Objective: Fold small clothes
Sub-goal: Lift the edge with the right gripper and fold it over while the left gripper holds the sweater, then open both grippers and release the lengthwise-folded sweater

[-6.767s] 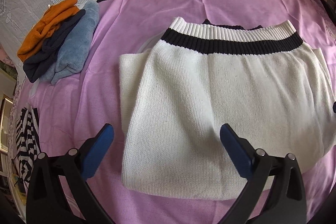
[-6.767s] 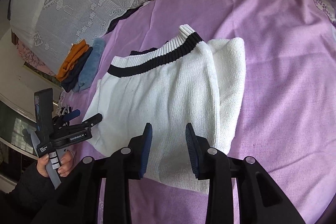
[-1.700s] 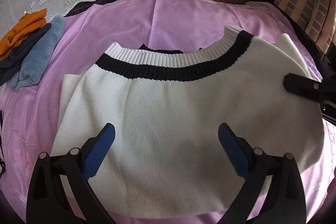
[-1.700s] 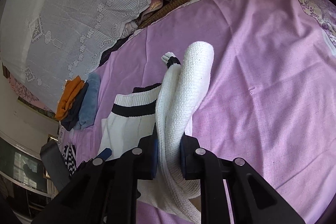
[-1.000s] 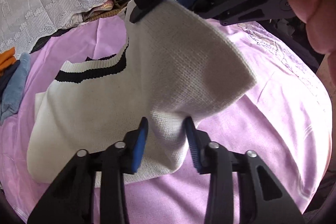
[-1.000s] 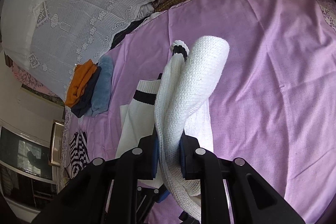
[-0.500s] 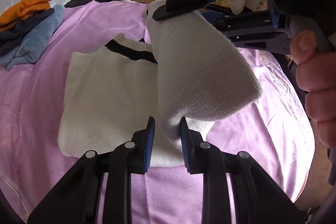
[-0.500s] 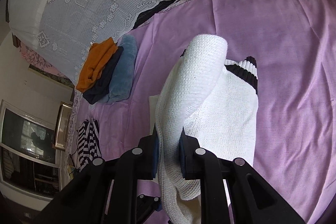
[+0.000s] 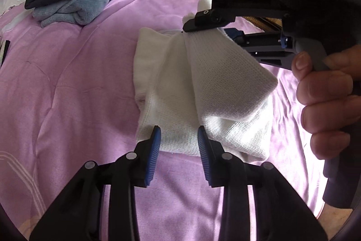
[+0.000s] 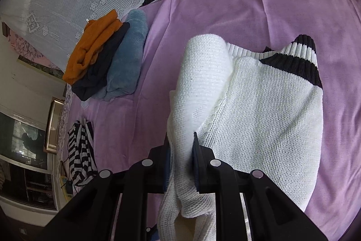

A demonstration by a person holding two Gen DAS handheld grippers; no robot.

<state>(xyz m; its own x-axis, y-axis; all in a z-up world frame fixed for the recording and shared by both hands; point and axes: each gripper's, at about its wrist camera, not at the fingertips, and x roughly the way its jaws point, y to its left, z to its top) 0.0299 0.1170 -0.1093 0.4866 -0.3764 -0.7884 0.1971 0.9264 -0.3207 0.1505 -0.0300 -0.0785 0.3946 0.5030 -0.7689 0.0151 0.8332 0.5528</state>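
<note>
1. Folding the white knit sweater (image 9: 203, 92) crosswise is the step in hand, judging by the raised layer doubling over the lower layer lying on the purple bedspread (image 9: 67, 87).
2. Right gripper (image 10: 180, 146) is clamping a bunched edge of the sweater, pads pressing the knit from both sides.
3. Left gripper (image 9: 179, 139) is standing with its jaws apart; they have just been opening, and the sweater hem is sitting between the pads with gaps showing, so no grip there.
4. Next move probably calls for laying the lifted layer flat onto the lower one, edges matching, then the right gripper letting go.
5. Black-striped collar (image 10: 300, 60) is poking out beyond the sweater's far end.
6. Stacked folded clothes (image 10: 106, 60) are lying well apart to the sweater's left; striped garment (image 10: 81, 150) is lying farther left at the bedspread's edge.
7. Bare bedspread is surrounding the sweater, giving open room.
</note>
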